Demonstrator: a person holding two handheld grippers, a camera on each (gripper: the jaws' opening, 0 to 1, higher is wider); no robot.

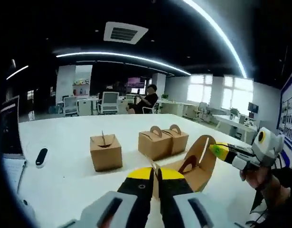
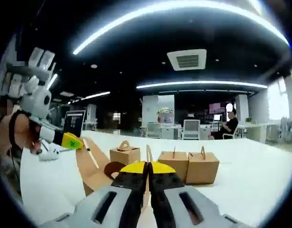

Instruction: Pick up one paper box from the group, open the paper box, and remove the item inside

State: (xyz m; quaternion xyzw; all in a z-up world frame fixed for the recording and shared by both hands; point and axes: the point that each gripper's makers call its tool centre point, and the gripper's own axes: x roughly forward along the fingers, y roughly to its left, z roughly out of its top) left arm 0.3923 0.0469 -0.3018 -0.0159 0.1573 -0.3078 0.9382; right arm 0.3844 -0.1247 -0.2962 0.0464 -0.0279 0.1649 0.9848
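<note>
An open brown paper box [image 1: 195,168] stands on the white table [image 1: 65,137], its flaps spread apart. My left gripper [image 1: 155,174] is shut on the near flap's thin edge. From the right, my right gripper [image 1: 221,152] pinches the raised handle flap [image 1: 202,145]. In the right gripper view the same open box [image 2: 96,171] lies low left, my right gripper [image 2: 148,167] is shut on a flap edge [image 2: 148,153], and the left gripper [image 2: 72,141] holds the other flap. Three closed boxes sit behind: one alone [image 1: 106,152], two side by side [image 1: 155,142] [image 1: 177,137]. The box's inside is hidden.
A small black-and-white device [image 1: 41,156] lies at the table's left, near a laptop [image 1: 10,130]. A person [image 1: 146,98] sits at far desks with chairs and monitors. The hand [image 1: 259,178] holding the right gripper is at the right edge.
</note>
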